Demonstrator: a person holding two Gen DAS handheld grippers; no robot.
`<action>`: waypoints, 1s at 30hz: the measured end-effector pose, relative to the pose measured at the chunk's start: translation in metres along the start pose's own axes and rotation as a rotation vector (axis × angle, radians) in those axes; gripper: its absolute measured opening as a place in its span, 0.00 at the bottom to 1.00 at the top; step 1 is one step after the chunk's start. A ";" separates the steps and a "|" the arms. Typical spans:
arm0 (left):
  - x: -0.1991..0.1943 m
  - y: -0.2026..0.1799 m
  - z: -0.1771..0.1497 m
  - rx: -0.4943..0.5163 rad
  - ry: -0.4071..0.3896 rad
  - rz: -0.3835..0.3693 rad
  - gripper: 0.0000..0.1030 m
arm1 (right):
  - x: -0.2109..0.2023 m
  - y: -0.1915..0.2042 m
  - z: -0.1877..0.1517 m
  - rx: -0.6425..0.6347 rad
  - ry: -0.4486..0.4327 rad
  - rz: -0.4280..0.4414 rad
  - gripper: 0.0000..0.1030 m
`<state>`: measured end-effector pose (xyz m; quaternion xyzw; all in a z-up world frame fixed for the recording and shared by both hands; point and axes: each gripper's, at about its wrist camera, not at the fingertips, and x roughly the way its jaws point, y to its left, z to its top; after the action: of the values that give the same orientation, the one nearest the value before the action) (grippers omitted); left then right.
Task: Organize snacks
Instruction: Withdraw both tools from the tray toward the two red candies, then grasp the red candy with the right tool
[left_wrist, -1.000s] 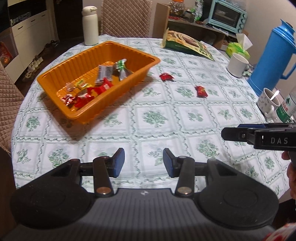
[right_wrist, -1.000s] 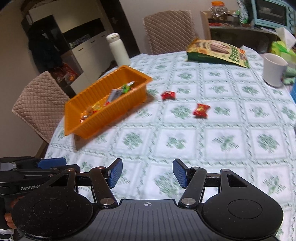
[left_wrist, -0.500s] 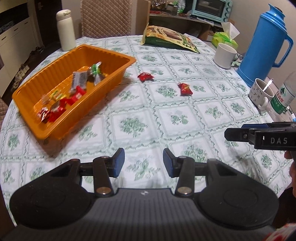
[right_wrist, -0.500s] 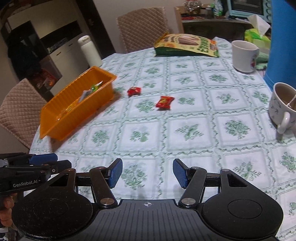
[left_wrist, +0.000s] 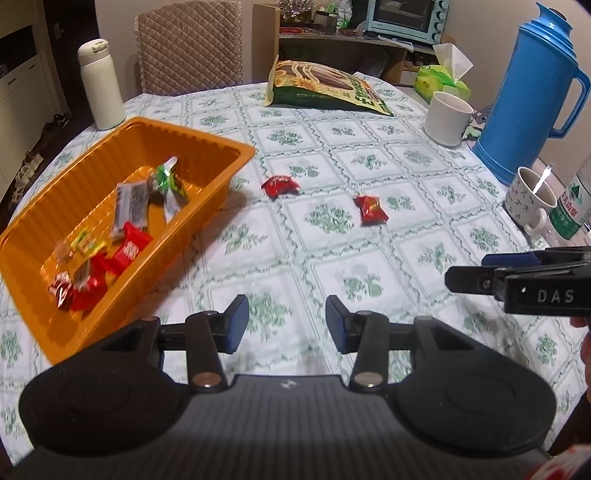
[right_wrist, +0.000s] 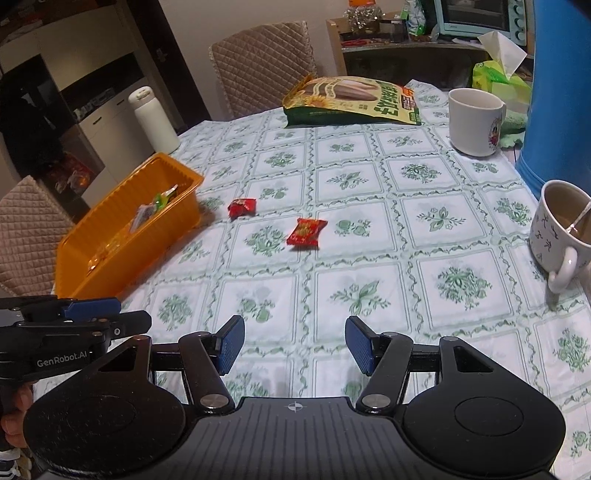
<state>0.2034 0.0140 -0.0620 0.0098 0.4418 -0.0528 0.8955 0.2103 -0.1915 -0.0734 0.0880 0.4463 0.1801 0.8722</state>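
Grippers have swung rightward off the orange tray (left_wrist: 236, 162) toward two red candy packets (left_wrist: 279, 184) (left_wrist: 370, 209) lying loose on the tablecloth just beside it, the left gripper (left_wrist: 287, 324) and right gripper (right_wrist: 294, 345) both spread and empty, so a pickup looks next.

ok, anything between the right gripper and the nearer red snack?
Nothing: right wrist view shows bare tablecloth from right gripper to red snack.
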 end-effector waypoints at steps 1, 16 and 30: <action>0.002 0.000 0.002 0.006 -0.002 -0.003 0.40 | 0.004 0.000 0.002 0.001 -0.001 -0.003 0.59; 0.056 0.007 0.034 0.048 0.000 -0.022 0.40 | 0.060 0.003 0.040 -0.014 -0.053 -0.049 0.58; 0.089 0.014 0.047 0.068 0.018 -0.030 0.40 | 0.114 0.002 0.060 -0.021 -0.040 -0.092 0.42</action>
<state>0.2957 0.0176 -0.1047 0.0341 0.4480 -0.0812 0.8897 0.3201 -0.1443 -0.1225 0.0616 0.4303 0.1427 0.8892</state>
